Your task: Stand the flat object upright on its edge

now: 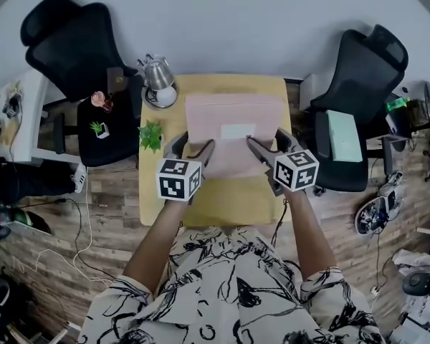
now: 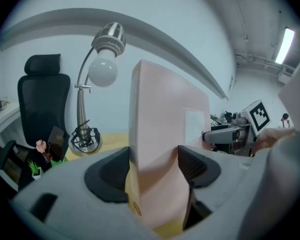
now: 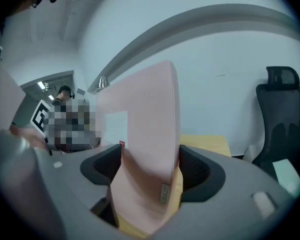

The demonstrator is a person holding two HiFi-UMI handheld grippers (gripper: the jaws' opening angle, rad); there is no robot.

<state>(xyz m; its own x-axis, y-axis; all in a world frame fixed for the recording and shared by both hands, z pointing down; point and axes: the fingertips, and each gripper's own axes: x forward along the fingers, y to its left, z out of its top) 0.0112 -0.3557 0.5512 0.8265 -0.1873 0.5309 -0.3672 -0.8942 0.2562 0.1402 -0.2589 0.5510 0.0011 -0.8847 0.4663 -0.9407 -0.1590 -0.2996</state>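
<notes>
A flat pink box [image 1: 233,113] with a white label [image 1: 238,131] is raised steeply off the yellow table [image 1: 229,199], its lower edge near the table top. My left gripper [image 1: 192,149] is shut on the box's left end; in the left gripper view the box [image 2: 160,114] fills the space between the pads [image 2: 192,166]. At the right end my right gripper [image 1: 269,145] holds the box, and in the right gripper view the box [image 3: 145,114] sits between both pads [image 3: 195,166], touching each.
A silver desk lamp [image 1: 158,74] stands at the table's back left corner, a small green plant [image 1: 150,135] at its left edge. Black office chairs [image 1: 72,41] [image 1: 362,70] flank the table. A black side table [image 1: 104,145] with small items is on the left.
</notes>
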